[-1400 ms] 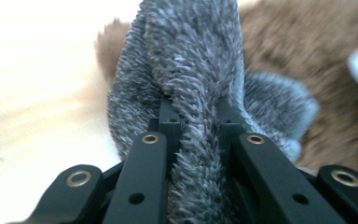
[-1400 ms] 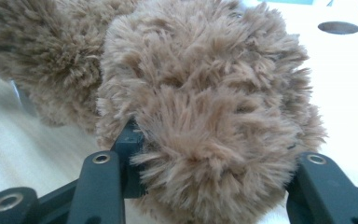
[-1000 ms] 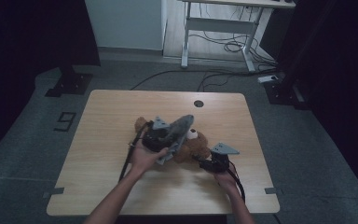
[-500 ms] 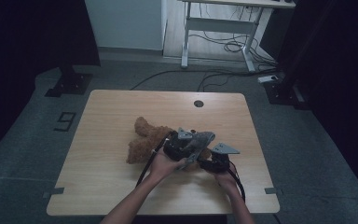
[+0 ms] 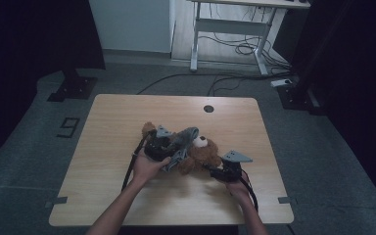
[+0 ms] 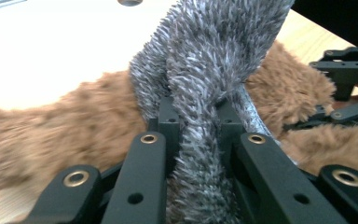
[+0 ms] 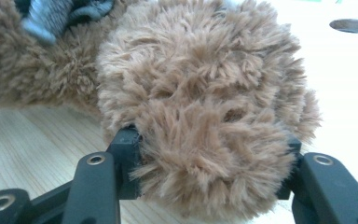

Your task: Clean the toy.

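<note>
r hand: person's right hand [image 5: 238, 188] near table's front edge, holding right gripper [image 5: 214, 170]
right gripper: jaws clamped on a rounded furry limb of the teddy bear [image 7: 205, 116], one jaw each side, fur bulging betw. them
l hand: left hand [image 5: 147, 166] on left gripper [image 5: 169, 152], over the bear's body
left gripper: jaws pinched tight on a strip of grey fuzzy cloth [image 6: 205, 93]; cloth runs up betw. the jaws and bends over the bear
bear: brown plush, long shaggy fur, white muzzle w/ dark nose toward far side; lies on its back about mid-table, slightly right of centre
cloth look: grey, short bristly pile w/ white tips; draped across bear's chest in high view [image 5: 188, 137]
table: light wood top [image 5: 107, 122], round cable hole [image 5: 208, 108] near far edge, beyond the bear
writing: mark like a "9" on floor [image 5: 67, 127] left of table; no other text readable
far: white desk frame [image 5: 225, 29] w/ loose cables on floor behind table
</note>
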`<state>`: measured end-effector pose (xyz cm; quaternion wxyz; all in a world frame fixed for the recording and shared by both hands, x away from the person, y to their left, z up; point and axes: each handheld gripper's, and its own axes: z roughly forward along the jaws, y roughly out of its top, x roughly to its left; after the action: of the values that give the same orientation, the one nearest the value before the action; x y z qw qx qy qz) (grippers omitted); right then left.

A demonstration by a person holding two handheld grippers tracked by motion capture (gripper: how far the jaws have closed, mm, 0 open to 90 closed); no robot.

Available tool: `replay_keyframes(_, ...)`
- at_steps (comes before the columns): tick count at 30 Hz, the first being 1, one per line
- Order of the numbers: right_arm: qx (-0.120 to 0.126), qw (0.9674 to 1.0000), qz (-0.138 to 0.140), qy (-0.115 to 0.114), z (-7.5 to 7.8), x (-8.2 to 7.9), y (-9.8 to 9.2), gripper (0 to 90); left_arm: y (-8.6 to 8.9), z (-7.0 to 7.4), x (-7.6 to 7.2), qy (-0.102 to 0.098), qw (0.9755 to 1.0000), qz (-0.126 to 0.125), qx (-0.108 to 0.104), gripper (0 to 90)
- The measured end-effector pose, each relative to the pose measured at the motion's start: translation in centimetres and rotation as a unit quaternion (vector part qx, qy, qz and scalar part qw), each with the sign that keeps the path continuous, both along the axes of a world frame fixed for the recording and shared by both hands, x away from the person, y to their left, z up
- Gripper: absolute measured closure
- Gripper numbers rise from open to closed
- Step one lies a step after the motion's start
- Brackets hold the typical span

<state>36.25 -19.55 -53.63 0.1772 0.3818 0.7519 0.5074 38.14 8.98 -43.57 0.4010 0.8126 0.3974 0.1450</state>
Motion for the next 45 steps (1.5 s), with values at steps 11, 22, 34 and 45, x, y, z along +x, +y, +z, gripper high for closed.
replay_keyframes(11, -0.001, 1.0, 0.002, -0.001, -0.2, -0.2, -0.1, 44.9, 6.4, -1.2, 0.4, 0.023, 0.9974, 0.061, -0.032, 77.0)
replay_keyframes(22, -0.011, 0.9999, 0.005, -0.002, -0.2, -0.5, 0.1, 44.9, 9.9, -3.9, 0.2, 0.05, 0.9944, 0.09, -0.024, 77.7)
replay_keyframes(34, -0.009, 0.9999, 0.005, -0.005, -0.4, -0.8, -0.2, 44.9, 7.8, 0.8, 0.7, 0.002, 0.9977, 0.057, -0.037, 78.0)
replay_keyframes(45, -0.013, 0.9999, 0.003, -0.003, -0.5, -1.3, -0.4, 46.1, 7.7, -3.6, 3.6, 0.053, 0.9931, 0.105, 0.004, 78.1)
